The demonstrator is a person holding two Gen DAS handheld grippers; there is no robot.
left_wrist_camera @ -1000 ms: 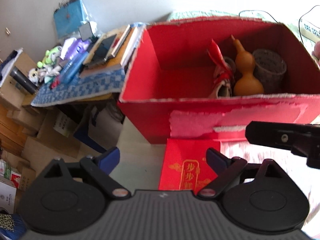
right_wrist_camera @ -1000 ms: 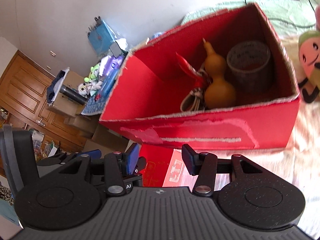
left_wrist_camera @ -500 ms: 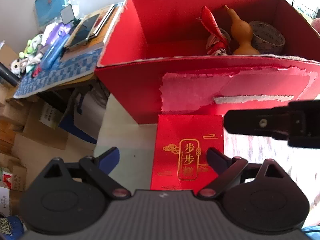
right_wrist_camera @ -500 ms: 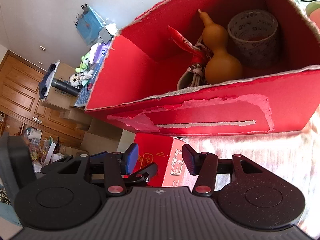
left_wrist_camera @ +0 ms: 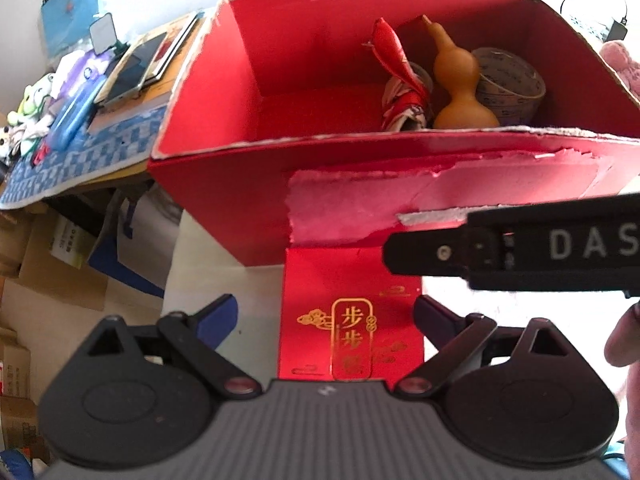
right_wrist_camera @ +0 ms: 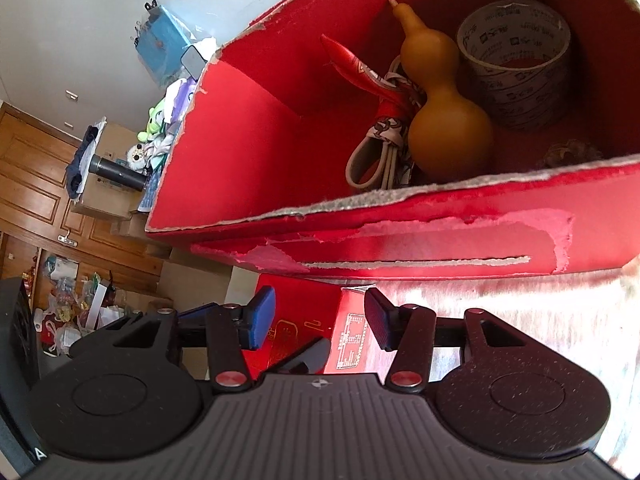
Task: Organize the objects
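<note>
A small red box with gold characters (left_wrist_camera: 352, 316) lies in front of a large open red cardboard box (left_wrist_camera: 224, 196). The small box also shows in the right wrist view (right_wrist_camera: 304, 328). My left gripper (left_wrist_camera: 324, 316) is open, its fingers either side of the small box, apart from it. My right gripper (right_wrist_camera: 318, 320) is open just above the small box's right edge; its finger crosses the left wrist view (left_wrist_camera: 432, 254). The large box (right_wrist_camera: 440, 240) holds a tan gourd (right_wrist_camera: 444, 120), a tape roll (right_wrist_camera: 516, 60) and a red-white cloth bundle (right_wrist_camera: 384, 120).
A cluttered desk with a blue checked cloth (left_wrist_camera: 80, 152), books and plush toys stands left of the large box. Cardboard cartons (left_wrist_camera: 52, 256) sit on the floor below. A wooden door (right_wrist_camera: 28, 196) and bags are at far left. A pink plush (left_wrist_camera: 624, 64) lies right.
Both grippers moved closer to the small red box and the large box's front wall. The small box now lies between my left fingers. Both grippers stayed open.
</note>
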